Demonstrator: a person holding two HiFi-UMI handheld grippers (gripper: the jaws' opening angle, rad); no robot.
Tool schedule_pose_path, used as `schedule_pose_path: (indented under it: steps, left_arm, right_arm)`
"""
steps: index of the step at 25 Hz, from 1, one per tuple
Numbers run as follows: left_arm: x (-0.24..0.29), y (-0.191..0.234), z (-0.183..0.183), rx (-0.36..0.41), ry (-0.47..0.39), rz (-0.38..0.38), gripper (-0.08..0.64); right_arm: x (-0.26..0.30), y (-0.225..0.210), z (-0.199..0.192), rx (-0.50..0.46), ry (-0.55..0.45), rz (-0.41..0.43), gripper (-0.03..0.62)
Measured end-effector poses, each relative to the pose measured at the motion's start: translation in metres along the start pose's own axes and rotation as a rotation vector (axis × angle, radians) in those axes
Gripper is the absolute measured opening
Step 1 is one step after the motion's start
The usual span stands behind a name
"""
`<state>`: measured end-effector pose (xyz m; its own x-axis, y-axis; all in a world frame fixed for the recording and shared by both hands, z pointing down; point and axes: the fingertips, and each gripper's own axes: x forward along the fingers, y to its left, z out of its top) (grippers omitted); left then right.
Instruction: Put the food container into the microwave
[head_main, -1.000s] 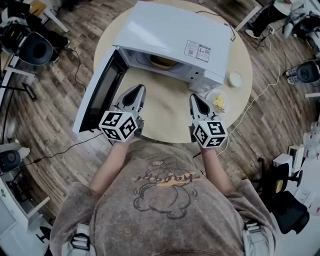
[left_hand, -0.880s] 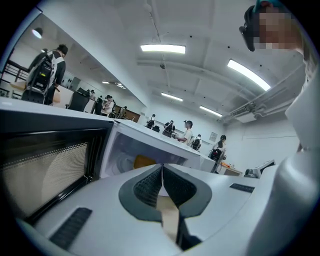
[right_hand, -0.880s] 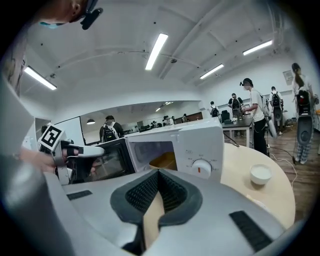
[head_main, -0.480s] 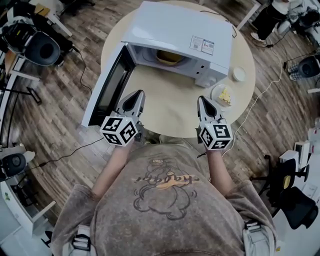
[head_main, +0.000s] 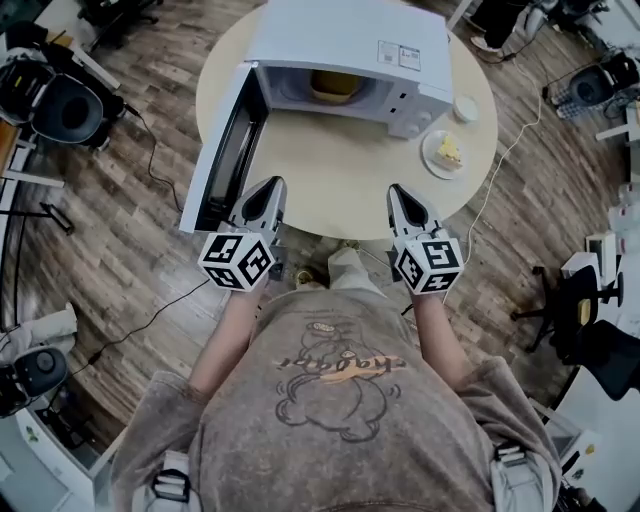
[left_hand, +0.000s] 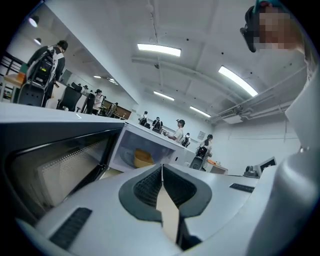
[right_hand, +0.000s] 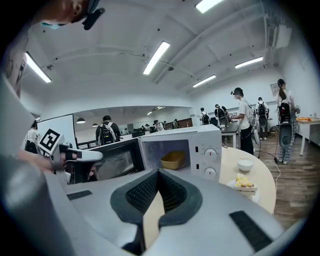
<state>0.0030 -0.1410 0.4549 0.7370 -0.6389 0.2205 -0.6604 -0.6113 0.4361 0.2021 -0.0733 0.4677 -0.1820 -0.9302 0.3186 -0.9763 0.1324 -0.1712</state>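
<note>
The yellow food container (head_main: 335, 87) sits inside the white microwave (head_main: 350, 40), whose door (head_main: 225, 160) hangs open to the left. It also shows in the cavity in the left gripper view (left_hand: 142, 158) and the right gripper view (right_hand: 173, 160). My left gripper (head_main: 268, 188) is at the table's near edge, beside the open door's lower end. It is shut with nothing between its jaws (left_hand: 162, 167). My right gripper (head_main: 397, 192) is level with it at the near edge, also shut and empty (right_hand: 158, 172). Both point toward the microwave and stand well short of it.
The microwave stands at the back of a round beige table (head_main: 340, 170). A plate with food (head_main: 445, 152) and a small white bowl (head_main: 466, 108) lie to its right. Cables trail off the table onto the wooden floor; office chairs and other people stand around.
Both grippers have drawn back from the microwave, from over the table to its near edge. The container stays inside and the door stays open.
</note>
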Motion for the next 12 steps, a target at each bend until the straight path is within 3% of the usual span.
schedule_pose_path:
  steps: [7,12]
  left_arm:
    - [-0.018,-0.013,-0.005,0.026,-0.003,-0.034,0.035]
    - [-0.024,-0.021,-0.008,0.089,-0.016,-0.019,0.035]
  right_arm:
    - [-0.027,0.008,-0.003,-0.014,-0.012,-0.038,0.0]
    - [-0.043,0.004,-0.005,-0.032,-0.024,-0.056,0.0]
